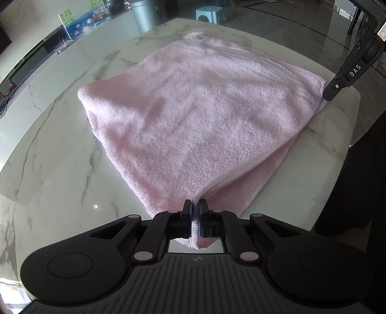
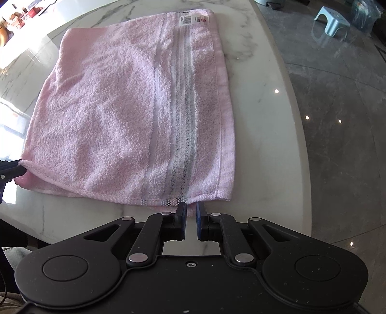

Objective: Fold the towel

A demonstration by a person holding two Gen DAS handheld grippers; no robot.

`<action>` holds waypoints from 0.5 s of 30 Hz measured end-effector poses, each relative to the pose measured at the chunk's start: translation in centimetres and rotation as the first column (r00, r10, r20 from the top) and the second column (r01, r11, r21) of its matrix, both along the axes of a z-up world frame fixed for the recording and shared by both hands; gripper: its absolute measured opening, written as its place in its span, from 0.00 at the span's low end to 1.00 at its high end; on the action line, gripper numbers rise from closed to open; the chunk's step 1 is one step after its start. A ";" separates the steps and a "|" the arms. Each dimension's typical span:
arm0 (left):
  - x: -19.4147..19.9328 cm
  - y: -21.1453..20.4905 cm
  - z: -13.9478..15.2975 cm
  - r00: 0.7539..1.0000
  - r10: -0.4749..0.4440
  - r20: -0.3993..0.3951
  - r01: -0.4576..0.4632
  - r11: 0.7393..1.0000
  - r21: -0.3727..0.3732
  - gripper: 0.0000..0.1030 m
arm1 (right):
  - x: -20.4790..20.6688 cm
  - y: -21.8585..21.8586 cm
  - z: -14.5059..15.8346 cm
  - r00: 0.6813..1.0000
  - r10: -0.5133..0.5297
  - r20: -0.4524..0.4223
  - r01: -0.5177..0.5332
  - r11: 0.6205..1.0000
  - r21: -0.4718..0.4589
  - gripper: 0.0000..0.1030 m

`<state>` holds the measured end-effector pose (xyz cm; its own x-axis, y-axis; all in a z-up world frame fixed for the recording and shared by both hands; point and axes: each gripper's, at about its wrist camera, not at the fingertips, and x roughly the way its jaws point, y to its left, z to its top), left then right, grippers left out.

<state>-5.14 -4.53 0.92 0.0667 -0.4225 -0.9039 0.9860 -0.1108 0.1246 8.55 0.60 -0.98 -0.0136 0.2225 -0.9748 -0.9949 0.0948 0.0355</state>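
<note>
A pink towel (image 2: 125, 113) lies folded over on itself on a white marble table (image 2: 260, 135), reaching from the near edge toward the far side, with a grey and white woven band (image 2: 184, 125) running near-to-far along its right part and a printed label (image 2: 193, 18) at its far right corner. The left gripper (image 1: 196, 207) has its fingers (image 1: 187, 217) pressed together on the towel's near left corner, a pinch of pink hem (image 1: 196, 231) squeezed between the blue pads and hanging out behind them. From that corner the top layer rises slightly off the lower layer, so a gap opens between the two along the near edge. The right gripper (image 2: 191, 210) sits at the near hem just right of the woven band; its fingers (image 2: 181, 218) stand a narrow gap apart, and bare table shows between them, with the tips at the hem but nothing visibly clamped. In the left wrist view this gripper shows as a black finger touching the towel's right corner (image 1: 320, 94). On the grey floor beyond the table stands a small light blue stool (image 2: 331, 20), and a grey cylindrical bin (image 1: 147, 14) stands past the table's far end.
</note>
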 end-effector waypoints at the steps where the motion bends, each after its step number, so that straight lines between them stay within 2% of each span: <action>1: 0.0 0.0 0.1 1.000 0.001 -0.001 -0.001 1.000 -0.003 0.04 | -0.1 0.0 -0.1 1.000 -0.001 0.001 0.001 1.000 -0.003 0.07; 8: 0.7 0.4 0.4 1.000 0.027 0.012 -0.027 1.000 0.004 0.04 | -0.9 0.3 -0.7 0.996 0.027 0.086 -0.024 0.999 -0.037 0.09; 15: 1.1 1.6 0.5 0.999 0.037 0.022 -0.037 0.999 0.022 0.04 | -0.3 0.4 -0.8 0.998 -0.002 0.064 0.004 0.999 -0.041 0.09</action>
<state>-3.99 -2.93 1.46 0.1017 -0.3994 -0.9111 0.9866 -0.0772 0.1440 8.27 0.98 -1.74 0.0497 0.1820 -0.9820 -0.9947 0.0980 -0.0321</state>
